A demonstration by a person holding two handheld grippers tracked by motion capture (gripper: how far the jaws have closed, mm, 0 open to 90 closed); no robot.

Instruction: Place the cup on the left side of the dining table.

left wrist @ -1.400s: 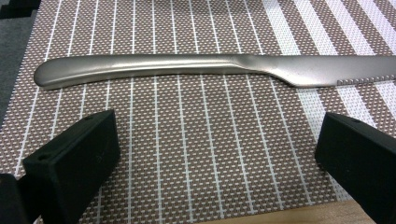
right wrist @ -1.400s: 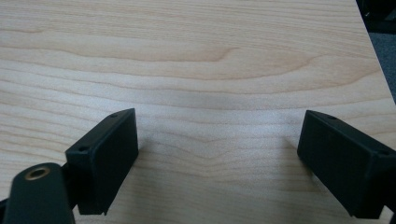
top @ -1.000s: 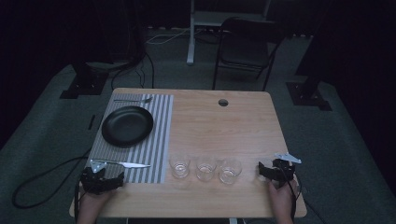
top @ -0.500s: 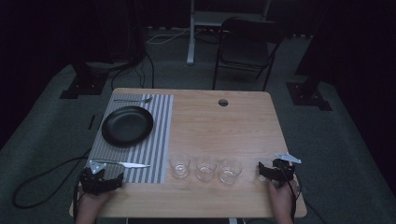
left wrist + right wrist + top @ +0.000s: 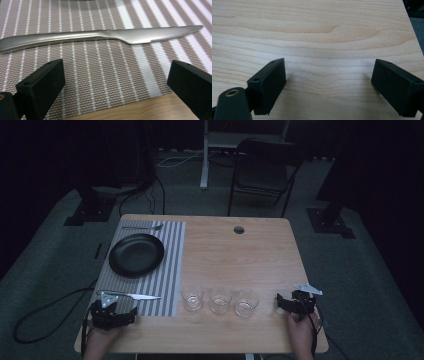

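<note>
the left gripper (image 5: 116,82) is sitting wide open just near of the knife (image 5: 100,37); it should be straddling the handle squarely before closing.

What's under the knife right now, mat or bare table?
The knife lies wholly on the striped placemat, near its front edge, with wooden table showing just below. The left tool sits open short of it. What the mat covers cannot be seen.
</note>
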